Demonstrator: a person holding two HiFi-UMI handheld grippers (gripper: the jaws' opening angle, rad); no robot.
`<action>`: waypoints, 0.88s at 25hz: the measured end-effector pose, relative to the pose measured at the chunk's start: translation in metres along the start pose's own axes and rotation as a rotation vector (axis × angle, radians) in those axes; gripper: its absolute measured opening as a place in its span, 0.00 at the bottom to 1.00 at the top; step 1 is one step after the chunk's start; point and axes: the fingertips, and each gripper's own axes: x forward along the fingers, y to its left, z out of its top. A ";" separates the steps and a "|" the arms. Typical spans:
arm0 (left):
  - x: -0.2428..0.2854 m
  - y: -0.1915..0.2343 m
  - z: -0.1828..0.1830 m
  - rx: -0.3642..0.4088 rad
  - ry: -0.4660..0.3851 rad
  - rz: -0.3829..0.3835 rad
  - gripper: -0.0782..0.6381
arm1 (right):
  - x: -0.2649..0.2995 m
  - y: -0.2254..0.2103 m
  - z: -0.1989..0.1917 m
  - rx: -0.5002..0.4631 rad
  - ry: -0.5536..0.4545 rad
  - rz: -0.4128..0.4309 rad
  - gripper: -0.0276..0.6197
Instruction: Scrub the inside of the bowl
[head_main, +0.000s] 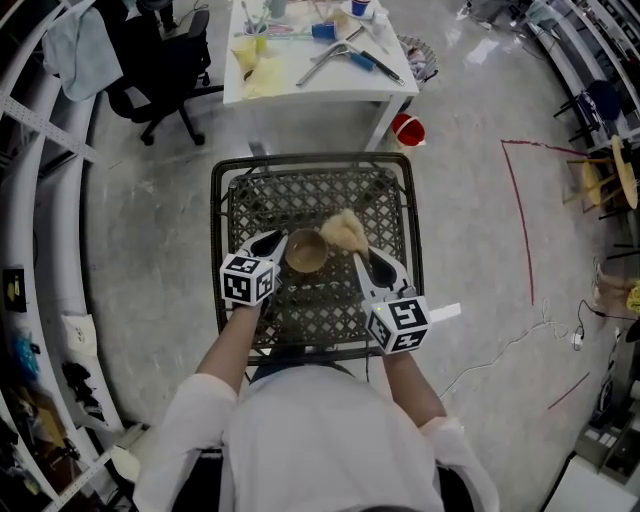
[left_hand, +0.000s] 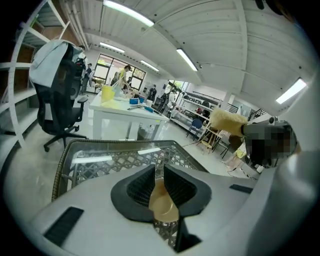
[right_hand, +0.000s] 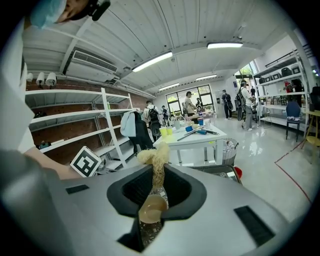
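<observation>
Tan bowl (head_main: 306, 252) sits near the middle of the lattice tabletop (head_main: 300, 190); left claw (head_main: 275, 245) closed tight on the bowl's left rim, rim pinched between the pads; right claw (head_main: 360, 262) clamped on a pale fibrous scrubber (head_main: 344, 232), held at the bowl's right edge; contact there unclear.

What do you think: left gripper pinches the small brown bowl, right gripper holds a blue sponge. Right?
Not quite. The right gripper view shows the right gripper holding a pale yellow fibrous scrubber, not a blue sponge. The left gripper does pinch the small brown bowl.
</observation>
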 end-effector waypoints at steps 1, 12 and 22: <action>0.003 0.001 -0.003 -0.007 0.012 -0.001 0.17 | 0.001 0.000 0.000 0.000 0.001 0.000 0.15; 0.030 0.007 -0.051 -0.126 0.157 -0.023 0.36 | 0.008 0.002 -0.002 -0.003 0.012 0.011 0.15; 0.052 0.023 -0.091 -0.226 0.275 0.009 0.37 | 0.011 0.005 -0.007 0.002 0.024 0.028 0.15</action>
